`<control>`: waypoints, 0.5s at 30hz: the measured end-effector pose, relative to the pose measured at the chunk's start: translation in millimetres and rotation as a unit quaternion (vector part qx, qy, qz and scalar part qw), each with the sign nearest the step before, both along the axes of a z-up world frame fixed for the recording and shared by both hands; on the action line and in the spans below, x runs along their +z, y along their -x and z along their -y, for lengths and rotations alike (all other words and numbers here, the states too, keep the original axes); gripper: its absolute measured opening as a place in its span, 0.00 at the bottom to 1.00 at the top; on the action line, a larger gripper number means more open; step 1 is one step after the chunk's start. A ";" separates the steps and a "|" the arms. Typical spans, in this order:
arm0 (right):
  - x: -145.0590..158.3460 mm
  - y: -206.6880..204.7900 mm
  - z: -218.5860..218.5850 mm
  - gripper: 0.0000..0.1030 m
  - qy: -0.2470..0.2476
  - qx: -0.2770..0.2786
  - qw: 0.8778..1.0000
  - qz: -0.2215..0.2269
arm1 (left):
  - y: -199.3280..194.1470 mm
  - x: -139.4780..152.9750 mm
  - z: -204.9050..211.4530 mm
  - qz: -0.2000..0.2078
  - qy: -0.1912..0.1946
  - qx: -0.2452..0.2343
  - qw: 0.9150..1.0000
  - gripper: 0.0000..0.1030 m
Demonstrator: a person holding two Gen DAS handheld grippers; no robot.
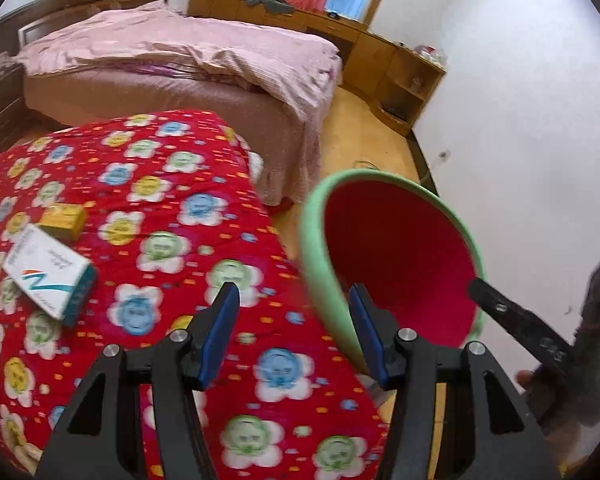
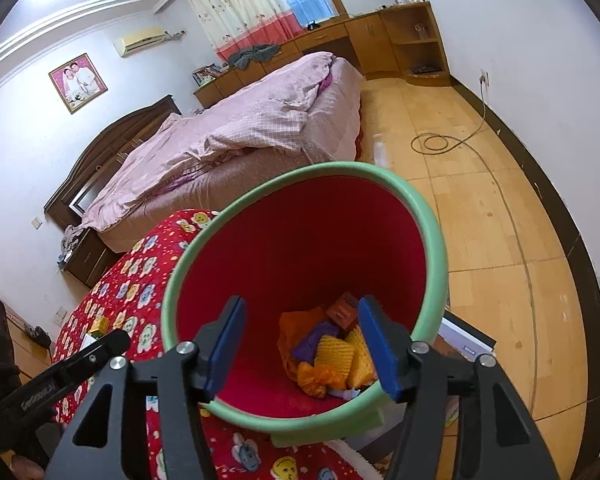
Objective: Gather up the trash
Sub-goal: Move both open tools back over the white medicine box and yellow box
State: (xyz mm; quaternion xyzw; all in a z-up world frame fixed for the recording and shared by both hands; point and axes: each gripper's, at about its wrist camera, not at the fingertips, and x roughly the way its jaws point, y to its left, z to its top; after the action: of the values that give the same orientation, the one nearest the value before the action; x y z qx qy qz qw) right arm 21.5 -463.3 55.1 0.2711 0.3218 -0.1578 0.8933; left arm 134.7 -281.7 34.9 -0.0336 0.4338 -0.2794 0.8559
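Both grippers were open and empty, the right gripper over the bin, so the left gripper judged next to reach the white box.

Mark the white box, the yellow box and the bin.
white box (image 1: 46, 276), left wrist view, top face.
yellow box (image 1: 63, 221), left wrist view, front side.
bin (image 2: 300, 240), right wrist view, red inner wall.

Two boxes on quilt; filled bin
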 end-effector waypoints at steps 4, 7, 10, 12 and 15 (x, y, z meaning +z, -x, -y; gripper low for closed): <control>9.4 4.9 -7.3 0.68 0.007 -0.005 1.000 0.010 | -16.5 -7.9 -23.4 -0.003 -0.010 0.035 0.999 0.55; 14.9 9.0 -13.0 0.69 0.006 -0.007 1.000 0.017 | -27.3 -14.7 -42.4 -0.008 -0.013 0.056 0.998 0.55; 16.8 11.8 -20.0 0.69 0.003 -0.009 1.000 0.020 | -36.7 -23.8 -61.3 -0.012 -0.019 0.075 0.997 0.55; 16.5 12.2 -25.5 0.69 0.000 -0.008 1.000 0.019 | -43.3 -31.4 -69.5 -0.022 -0.027 0.081 0.996 0.55; 15.5 13.0 -32.1 0.69 -0.004 -0.007 1.000 0.017 | -49.0 -39.9 -83.8 -0.035 -0.030 0.091 0.995 0.55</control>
State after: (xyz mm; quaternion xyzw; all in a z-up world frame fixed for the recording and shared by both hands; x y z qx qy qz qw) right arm 8.5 -431.2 70.6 0.2797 0.3058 -0.1577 0.8963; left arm 183.7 -197.9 -5.0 -0.0568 0.4670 -0.1858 0.8627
